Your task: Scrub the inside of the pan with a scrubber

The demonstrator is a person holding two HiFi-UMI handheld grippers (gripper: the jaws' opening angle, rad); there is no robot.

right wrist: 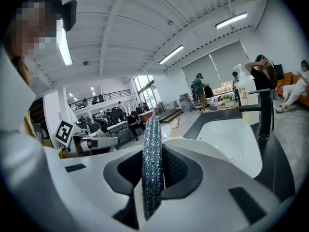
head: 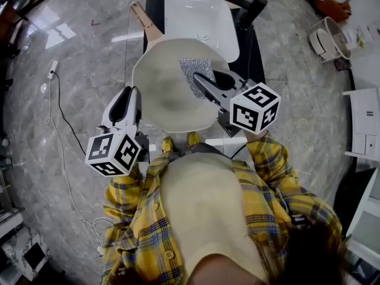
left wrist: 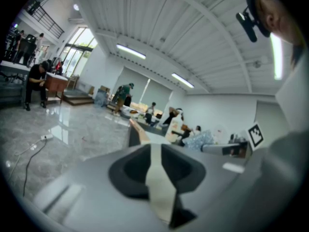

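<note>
Pinched edge-on in right gripper: silver mesh scrubber, over upper-right inside of cream pan at frame centre. Clamped in left gripper: pan's left rim.

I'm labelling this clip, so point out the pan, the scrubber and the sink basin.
pan point(head: 160, 91): head view, bare cream inside bottom.
scrubber point(head: 195, 67): head view, upper part of the silvery mesh.
sink basin point(head: 196, 16): head view, white inner floor.
</note>
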